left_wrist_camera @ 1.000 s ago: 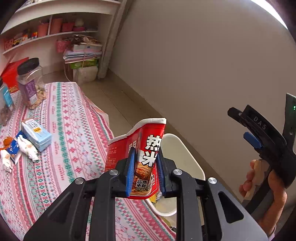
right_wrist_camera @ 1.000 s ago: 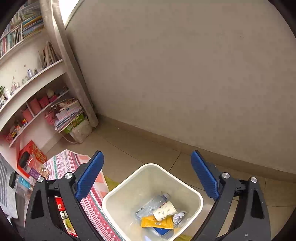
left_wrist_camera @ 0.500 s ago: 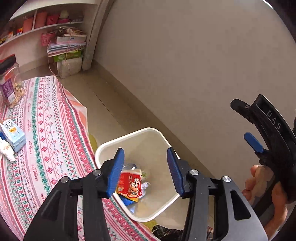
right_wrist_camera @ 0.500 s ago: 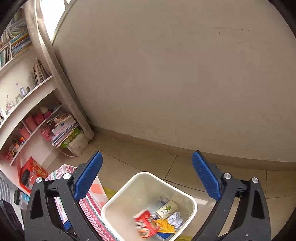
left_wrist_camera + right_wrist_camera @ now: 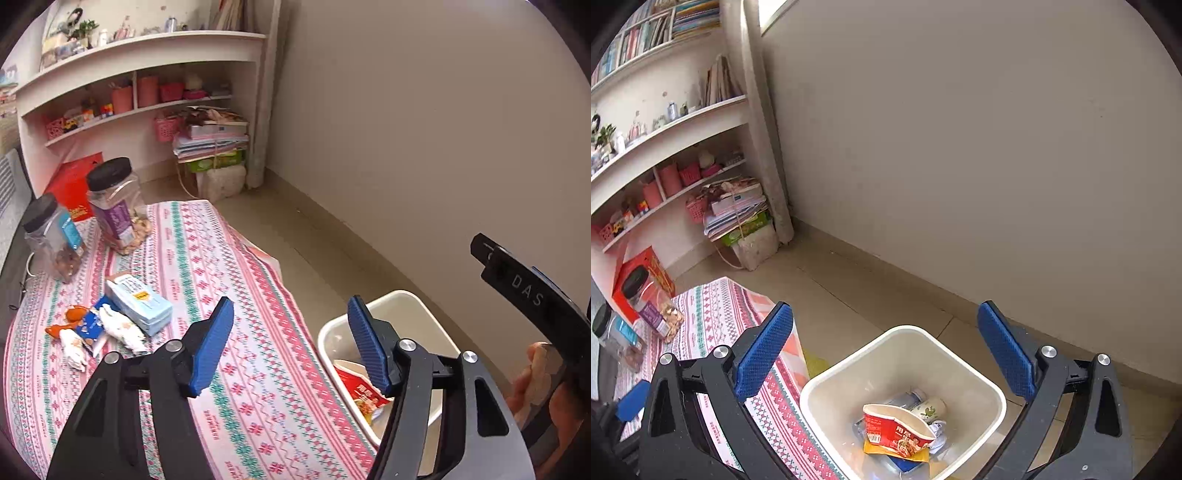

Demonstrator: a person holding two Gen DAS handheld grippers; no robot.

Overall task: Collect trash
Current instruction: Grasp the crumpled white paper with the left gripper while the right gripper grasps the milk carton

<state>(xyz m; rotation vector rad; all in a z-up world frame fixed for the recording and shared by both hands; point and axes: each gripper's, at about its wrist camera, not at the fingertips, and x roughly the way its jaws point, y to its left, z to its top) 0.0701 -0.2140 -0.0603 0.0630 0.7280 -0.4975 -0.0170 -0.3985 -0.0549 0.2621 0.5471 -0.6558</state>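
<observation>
The left hand-held gripper (image 5: 290, 341) is hanging over the edge of the tabletop (image 5: 236, 280), its jaws opening with nothing between the blue pads; behind them, only the patterned cloth and the rim of the white bin (image 5: 402, 295) are showing. The red noodle cup (image 5: 897, 430) is lying crumpled on its side inside the bin (image 5: 975, 373), on top of a yellow wrapper (image 5: 875, 448) and beside a small paper cup (image 5: 929, 408). The right hand-held gripper (image 5: 886, 347) is hovering above the bin, its jaws opening to their widest and gripping nothing. On the tabletop, a light blue carton (image 5: 138, 301) and some crumpled wrappers (image 5: 96, 330) are lying near two black-lidded jars (image 5: 114, 206). A person's hand (image 5: 535, 384) is gripping the right tool's handle.
</observation>
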